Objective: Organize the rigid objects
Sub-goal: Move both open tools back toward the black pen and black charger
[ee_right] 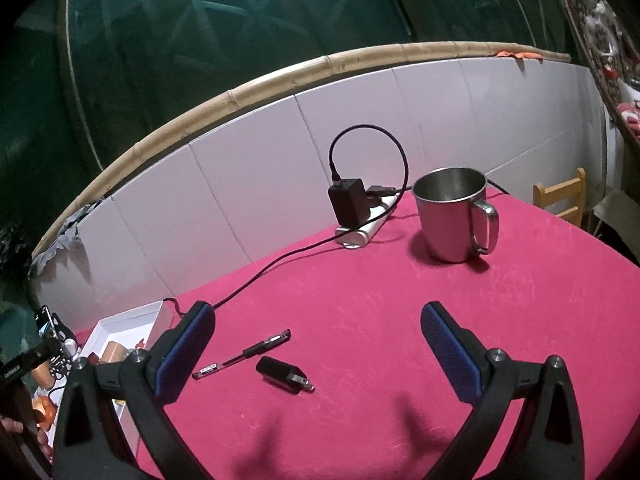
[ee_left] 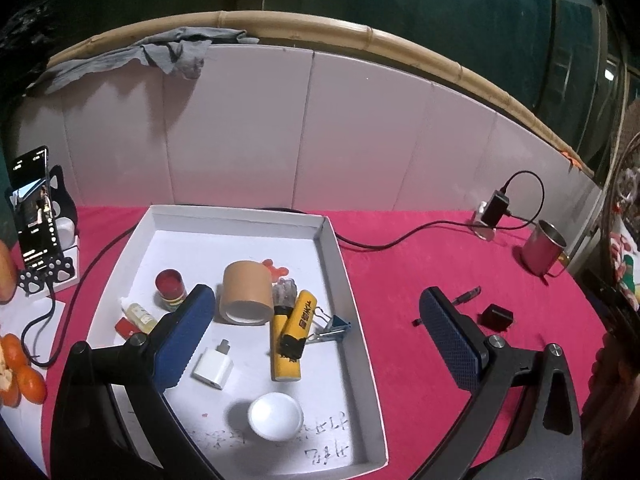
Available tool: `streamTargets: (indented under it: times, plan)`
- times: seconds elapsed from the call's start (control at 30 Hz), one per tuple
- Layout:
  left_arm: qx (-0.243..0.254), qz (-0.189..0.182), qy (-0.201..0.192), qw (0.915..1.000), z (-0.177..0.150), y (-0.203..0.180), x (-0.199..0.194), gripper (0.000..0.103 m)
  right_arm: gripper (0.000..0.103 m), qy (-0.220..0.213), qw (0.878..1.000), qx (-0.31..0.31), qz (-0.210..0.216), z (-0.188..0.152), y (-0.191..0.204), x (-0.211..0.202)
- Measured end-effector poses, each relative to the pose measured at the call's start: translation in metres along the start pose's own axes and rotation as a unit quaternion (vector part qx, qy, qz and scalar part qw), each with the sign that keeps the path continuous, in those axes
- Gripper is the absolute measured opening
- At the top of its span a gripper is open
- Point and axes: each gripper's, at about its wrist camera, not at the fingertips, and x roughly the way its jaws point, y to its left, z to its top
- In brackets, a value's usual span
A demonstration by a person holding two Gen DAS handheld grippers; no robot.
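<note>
Left wrist view: the left gripper hangs above a shallow white cardboard tray on a pink cloth-covered table, its jaws spread wide and holding nothing. Its blue fingers carry a dimpled, grippy texture on black plastic arms. Inside the tray lie a brown cardboard tape roll on its side, a yellow cylindrical lighter wrapped with black tape, a blue binder clip touching the lighter, a white square charger, a round white cap, a small red-lidded jar and a small pale dropper bottle. On the cloth to the right of the tray rest a black plug adapter and a slim pen.

In the right wrist view the right gripper hovers low over the cloth, tilted downward, jaws likewise wide apart and empty. The black plug adapter, boxy with two metal prongs, lies between its fingers, just beside the dark pen. Well beyond stand a shiny steel mug with a looped handle and a black charger plugged into a white power strip, its cable curling over the cloth
</note>
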Motion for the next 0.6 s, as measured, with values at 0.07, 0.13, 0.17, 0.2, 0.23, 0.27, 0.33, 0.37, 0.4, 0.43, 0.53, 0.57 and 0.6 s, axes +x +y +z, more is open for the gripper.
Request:
streamTargets:
  times: [0.07,0.13,0.17,0.2,0.23,0.27,0.33,0.37,0.4,0.43,0.53,0.57,0.6]
  plan:
    - [0.002,-0.001,0.003,1.0000,-0.001,-0.002,0.001,0.103,0.103,0.005,1.000,0.003,-0.002,-0.002,-0.002,0.002]
    - [0.002,-0.003,0.006,1.0000,0.000,-0.003,0.003,0.103,0.103,0.010,1.000,0.004,-0.003,-0.004,-0.005,0.004]
    - [0.001,-0.005,0.007,1.0000,0.000,-0.003,0.003,0.103,0.103,0.013,1.000,0.005,-0.003,-0.005,-0.006,0.005]
    - [-0.001,-0.005,0.008,1.0000,0.000,-0.002,0.003,0.103,0.103,0.016,1.000,0.004,-0.004,-0.006,-0.007,0.007]
    - [-0.004,-0.006,0.008,0.9999,0.000,-0.001,0.003,0.103,0.103,0.022,1.000,0.003,-0.006,-0.007,-0.009,0.010]
    - [-0.008,-0.008,0.008,0.9999,0.001,0.001,0.003,0.103,0.103,0.030,1.000,-0.001,-0.007,-0.008,-0.010,0.013]
    - [-0.011,-0.010,0.011,0.9998,0.002,0.003,0.005,0.103,0.103,0.044,0.999,-0.015,-0.005,-0.010,-0.010,0.020]
    - [-0.011,-0.012,0.013,0.9998,0.002,0.003,0.006,0.103,0.103,0.056,0.998,-0.028,-0.002,-0.012,-0.009,0.024]
    - [-0.009,-0.014,0.017,0.9997,0.002,0.002,0.007,0.103,0.103,0.070,0.996,-0.047,0.001,-0.015,-0.007,0.029]
    - [-0.006,-0.016,0.022,0.9996,0.002,0.001,0.009,0.103,0.103,0.085,0.994,-0.071,0.002,-0.019,-0.003,0.035]
    - [0.007,-0.034,0.044,0.9984,0.002,-0.009,0.020,0.103,0.103,0.121,0.985,-0.120,0.006,-0.031,0.007,0.054]
    - [0.014,-0.043,0.053,0.9976,0.003,-0.015,0.026,0.103,0.103,0.131,0.982,-0.133,0.017,-0.034,0.012,0.061]
    - [0.027,-0.054,0.063,0.9962,0.004,-0.023,0.033,0.103,0.103,0.138,0.979,-0.144,0.026,-0.036,0.016,0.066]
